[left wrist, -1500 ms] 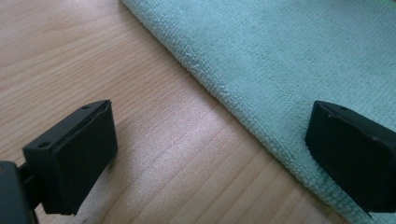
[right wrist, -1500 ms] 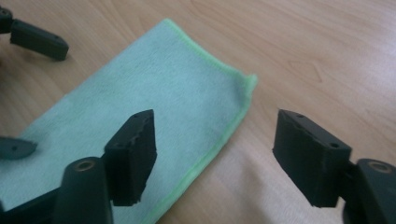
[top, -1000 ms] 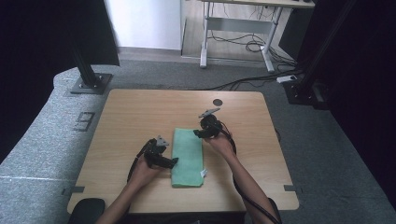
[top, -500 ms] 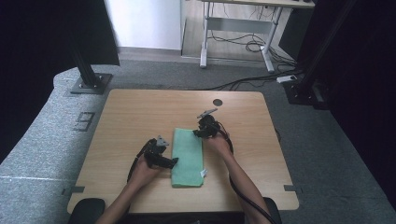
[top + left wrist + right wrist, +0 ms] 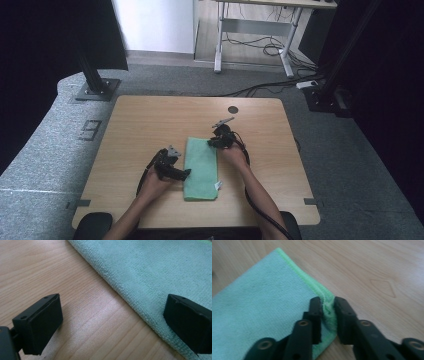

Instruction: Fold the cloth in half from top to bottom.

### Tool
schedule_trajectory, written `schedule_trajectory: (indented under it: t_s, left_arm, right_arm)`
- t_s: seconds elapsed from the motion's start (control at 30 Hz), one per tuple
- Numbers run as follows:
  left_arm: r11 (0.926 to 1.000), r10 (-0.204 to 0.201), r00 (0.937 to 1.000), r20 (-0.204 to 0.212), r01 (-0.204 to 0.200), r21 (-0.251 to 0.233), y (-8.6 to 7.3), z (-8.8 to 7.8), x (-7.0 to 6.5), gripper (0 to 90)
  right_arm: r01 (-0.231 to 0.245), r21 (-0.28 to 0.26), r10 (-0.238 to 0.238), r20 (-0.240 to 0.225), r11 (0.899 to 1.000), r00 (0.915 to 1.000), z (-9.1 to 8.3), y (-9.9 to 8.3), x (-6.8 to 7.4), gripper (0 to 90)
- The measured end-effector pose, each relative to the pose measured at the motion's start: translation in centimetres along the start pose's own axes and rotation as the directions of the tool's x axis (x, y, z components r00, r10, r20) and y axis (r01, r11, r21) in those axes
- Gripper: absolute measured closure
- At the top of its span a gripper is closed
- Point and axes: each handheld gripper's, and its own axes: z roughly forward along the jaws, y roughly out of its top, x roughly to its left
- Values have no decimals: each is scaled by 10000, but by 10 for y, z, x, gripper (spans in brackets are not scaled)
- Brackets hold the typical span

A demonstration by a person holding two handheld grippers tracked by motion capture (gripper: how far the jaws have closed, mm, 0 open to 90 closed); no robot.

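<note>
A green cloth point(image 5: 201, 167) lies folded into a long strip on the wooden table point(image 5: 150, 120). My right gripper point(image 5: 211, 143) is at the strip's far right corner. Its jaws have just been closing, and in the right gripper view the right gripper point(image 5: 327, 302) pinches a bunched fold of the cloth point(image 5: 262, 307) at its bright green hem. My left gripper point(image 5: 186, 173) rests low at the strip's left edge. It stands open in the left gripper view point(image 5: 111, 305), one jaw over bare wood and the other over the cloth point(image 5: 155, 270).
A small dark round hole point(image 5: 233, 109) marks the table near its far edge. Black stand bases point(image 5: 95, 89) point(image 5: 320, 97) sit on the floor beyond the far corners. Bare wood lies left, right and beyond the cloth.
My right gripper has sunk a little onto the cloth's far right corner and its jaws have closed on the hem. The left gripper has stayed where it was.
</note>
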Motion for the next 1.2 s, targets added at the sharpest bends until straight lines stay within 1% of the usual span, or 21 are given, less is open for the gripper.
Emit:
schedule_trajectory:
  t_s: [0.03,0.13,0.2,0.3,0.37,0.4,0.43,0.5,0.57,0.77,0.93,1.2]
  left_arm:
    - [10000,-2,10000,-1,2,-1,0,0,0,22]
    - [10000,-1,10000,-3,1,-1,0,0,0,22]
    - [10000,-4,10000,-5,4,-1,0,0,0,22]
    - [10000,-9,10000,-5,9,-12,0,0,0,23]
    - [10000,-9,10000,-10,9,-16,0,0,0,23]
    - [10000,-5,10000,-10,5,-14,0,0,0,23]
    - [10000,-12,10000,-7,12,-21,0,0,0,23]
    - [10000,-7,10000,-14,7,-16,0,0,0,23]
    - [10000,-10,10000,-16,10,-11,0,0,0,23]
    - [10000,-14,10000,-37,14,-6,0,0,0,24]
    - [10000,-20,10000,-50,20,-8,0,0,-1,24]
    - [10000,-38,10000,-57,38,0,0,0,-1,24]
  right_arm:
    - [-48,41,49,-139,10000,9999,0,0,0,795]
    - [-45,88,47,-246,10000,9997,0,1,1,834]
    - [-56,121,59,-217,9999,9997,0,1,1,841]
    - [129,181,-127,-103,9998,9999,-3,3,2,846]
    - [203,93,-202,-79,9998,9998,-6,4,4,847]
    - [189,38,-188,-58,9998,9998,-9,5,4,847]
    - [287,-36,-287,-62,9996,9996,-12,6,4,847]
    - [260,-163,-262,-96,9995,9996,-18,8,6,847]
    - [394,-391,-401,-167,9985,9991,-26,11,8,847]
    - [691,-827,-719,-316,9942,9969,-45,16,17,846]
    - [901,-1024,-950,-438,9907,9945,-59,18,25,846]
    - [1353,-1221,-1432,-586,9833,9880,-80,17,40,846]
